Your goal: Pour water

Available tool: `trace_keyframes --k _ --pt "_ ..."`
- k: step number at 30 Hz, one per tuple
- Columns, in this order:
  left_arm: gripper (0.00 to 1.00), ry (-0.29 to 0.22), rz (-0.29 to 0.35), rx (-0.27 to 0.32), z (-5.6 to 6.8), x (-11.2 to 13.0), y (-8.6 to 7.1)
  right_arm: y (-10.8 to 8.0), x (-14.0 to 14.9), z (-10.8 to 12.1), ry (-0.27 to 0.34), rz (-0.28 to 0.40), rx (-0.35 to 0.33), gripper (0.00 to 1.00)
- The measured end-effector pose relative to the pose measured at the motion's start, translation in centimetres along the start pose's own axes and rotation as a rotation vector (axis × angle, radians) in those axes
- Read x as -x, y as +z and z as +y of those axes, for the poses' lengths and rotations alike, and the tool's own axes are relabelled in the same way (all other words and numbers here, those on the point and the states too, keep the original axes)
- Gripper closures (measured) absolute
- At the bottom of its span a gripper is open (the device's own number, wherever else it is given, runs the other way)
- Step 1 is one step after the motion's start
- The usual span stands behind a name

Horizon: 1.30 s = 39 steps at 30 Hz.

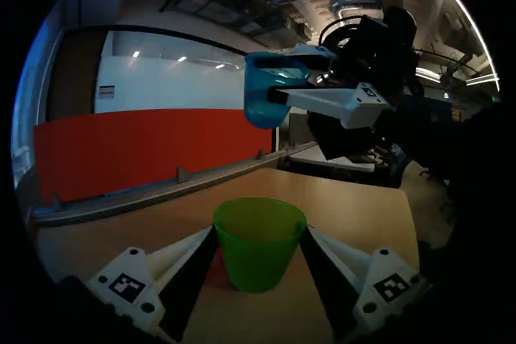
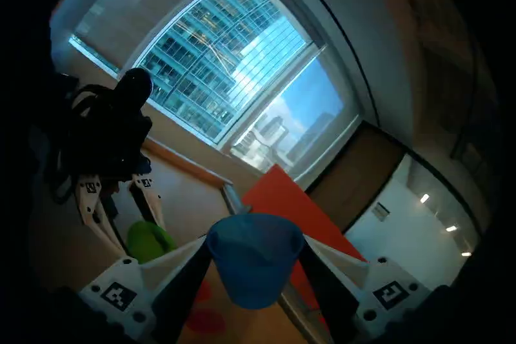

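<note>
Poised to pour.
Right gripper (image 2: 255,247) gripped blue cup (image 2: 255,270), high beyond the green cup (image 1: 259,260) my left gripper (image 1: 258,233) clamped.

Left gripper view low, right tilted overhead; green cup (image 1: 259,244), blue cup (image 1: 267,95) common to both.

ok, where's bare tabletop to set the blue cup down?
Bare wood on the table beyond the green cup, bordered by the rail under the orange partition, and to its right toward the far edge. Crowded: at the left tongs, shut on the green cup.
</note>
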<state>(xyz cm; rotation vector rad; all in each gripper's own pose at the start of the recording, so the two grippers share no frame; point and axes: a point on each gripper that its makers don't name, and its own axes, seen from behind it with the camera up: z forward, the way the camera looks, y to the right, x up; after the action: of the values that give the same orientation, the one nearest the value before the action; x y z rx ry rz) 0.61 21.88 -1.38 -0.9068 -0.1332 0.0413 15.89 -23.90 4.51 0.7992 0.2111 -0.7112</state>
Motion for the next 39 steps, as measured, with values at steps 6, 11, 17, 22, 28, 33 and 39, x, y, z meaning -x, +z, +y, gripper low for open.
trace_keyframes --k 6,11,17,22,28,33,39 --pt "0.13 -0.004 0.006 -0.001 0.1 -0.1 -0.1 0.7 -0.7 0.8 -0.071 -0.001 0.01 0.09" --pt "0.13 -0.008 0.01 0.002 0.1 -0.3 -0.1 1.2 -1.4 1.5 -0.137 0.001 0.017 0.09" --pt "0.13 -0.004 0.01 0.007 0.3 -0.3 0.1 1.8 -1.9 2.0 -0.208 -0.002 0.014 0.09" --pt "0.13 -0.009 0.014 0.013 0.4 -0.5 0.2 2.2 -2.3 2.3 -0.269 -0.007 0.012 0.09" --pt "0.13 -0.009 0.014 0.017 0.5 -0.5 0.2 2.6 -2.3 2.7 -0.334 -0.014 0.01 0.09" --pt "0.13 -0.007 0.014 0.018 0.5 -0.5 0.3 2.9 -2.1 3.0 -0.369 -0.022 0.014 0.09" --pt "0.14 -0.009 0.014 0.019 0.4 -0.4 0.3 3.1 -1.9 3.4 -0.401 -0.026 0.02 0.09"
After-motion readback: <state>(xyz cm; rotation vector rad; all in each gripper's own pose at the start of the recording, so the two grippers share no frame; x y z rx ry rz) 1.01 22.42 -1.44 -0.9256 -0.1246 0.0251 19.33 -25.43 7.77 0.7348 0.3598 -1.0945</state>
